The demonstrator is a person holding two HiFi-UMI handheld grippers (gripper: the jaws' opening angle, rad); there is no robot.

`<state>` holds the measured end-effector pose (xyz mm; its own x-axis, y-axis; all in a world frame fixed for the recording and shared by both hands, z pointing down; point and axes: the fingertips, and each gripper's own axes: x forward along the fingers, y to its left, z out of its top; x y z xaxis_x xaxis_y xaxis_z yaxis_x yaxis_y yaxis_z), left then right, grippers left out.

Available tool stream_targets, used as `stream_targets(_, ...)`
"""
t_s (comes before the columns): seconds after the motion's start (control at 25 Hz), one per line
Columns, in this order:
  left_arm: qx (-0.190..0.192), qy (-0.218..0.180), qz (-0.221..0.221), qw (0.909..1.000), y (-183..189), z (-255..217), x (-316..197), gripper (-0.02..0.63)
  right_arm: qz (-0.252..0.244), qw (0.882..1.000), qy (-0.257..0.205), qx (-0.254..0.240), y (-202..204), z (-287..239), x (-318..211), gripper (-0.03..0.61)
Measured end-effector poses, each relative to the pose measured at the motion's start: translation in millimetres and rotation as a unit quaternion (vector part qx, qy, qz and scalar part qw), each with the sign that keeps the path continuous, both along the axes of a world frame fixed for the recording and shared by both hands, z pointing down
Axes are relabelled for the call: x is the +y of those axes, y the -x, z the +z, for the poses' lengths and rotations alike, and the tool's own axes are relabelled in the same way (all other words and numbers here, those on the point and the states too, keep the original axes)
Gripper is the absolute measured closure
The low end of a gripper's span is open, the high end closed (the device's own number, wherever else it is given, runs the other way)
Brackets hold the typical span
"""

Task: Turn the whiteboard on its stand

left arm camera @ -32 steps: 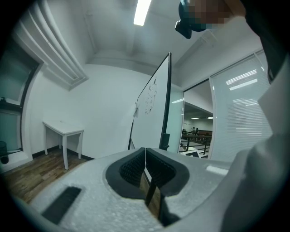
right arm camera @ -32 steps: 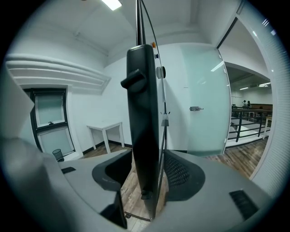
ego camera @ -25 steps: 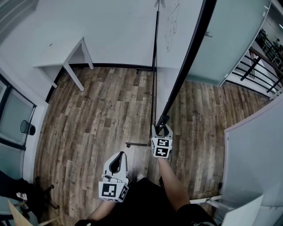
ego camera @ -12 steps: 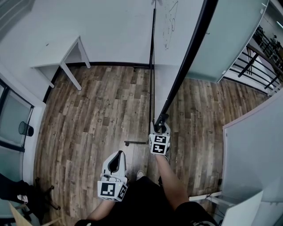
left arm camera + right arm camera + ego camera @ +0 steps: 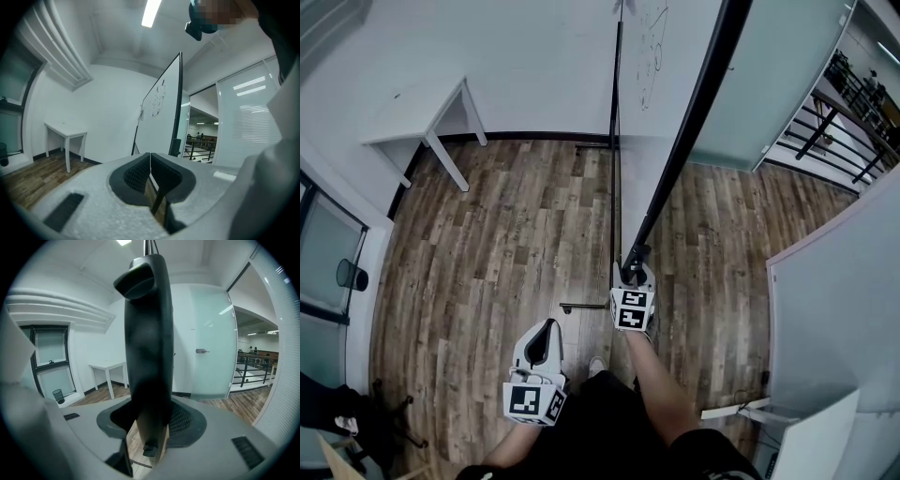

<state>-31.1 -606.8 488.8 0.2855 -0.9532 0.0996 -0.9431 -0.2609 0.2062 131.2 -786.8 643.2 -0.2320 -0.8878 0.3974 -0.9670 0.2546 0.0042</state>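
At the near upright edge | whiteboard [image 5: 689, 122] stands edge-on, long axis rising away from the person | right gripper [image 5: 634, 270] clamped on its black frame | left gripper [image 5: 544, 339] pressed together, empty, lower left, well apart | judgement: right hand swings it.

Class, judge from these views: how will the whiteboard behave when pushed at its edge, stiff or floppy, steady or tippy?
Probably stiff: the whiteboard edge runs straight from the right claw gripping it. Tall on a thin stand foot, it may wobble.
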Motion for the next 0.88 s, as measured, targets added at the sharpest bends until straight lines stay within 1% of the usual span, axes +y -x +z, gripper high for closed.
stream_targets(0.12, 0.001, -0.001, 0.005, 1.0000, 3, -1, 18, 0.595, -0.005, 1.000, 0.004, 0.004, 10, 0, 17, 0.397)
stream_targets(0.32, -0.003, -0.014, 0.007, 0.9999, 11, -10, 55, 0.595, -0.033, 0.999, -0.002, -0.006, 48, 2, 45, 0.399)
stream_targets(0.48, -0.009, -0.024, -0.009, 0.9996, 27, -18, 87, 0.595, -0.024, 1.000, 0.003, -0.012, 50, 5, 61, 0.397)
stream_targets(0.6, -0.013, -0.021, -0.020, 0.9995, 45, -15, 104, 0.595, -0.025, 1.000, 0.009, -0.014, 61, 7, 67, 0.398)
stream_targets(0.76, -0.011, -0.018, -0.029, 0.9994, 63, -13, 118, 0.595, -0.026, 1.000, 0.003, -0.015, 76, 5, 81, 0.398)
stream_targets(0.88, -0.010, -0.020, -0.030, 0.9993, 70, -12, 131, 0.595, -0.028, 0.999, -0.001, -0.017, 87, 5, 95, 0.397)
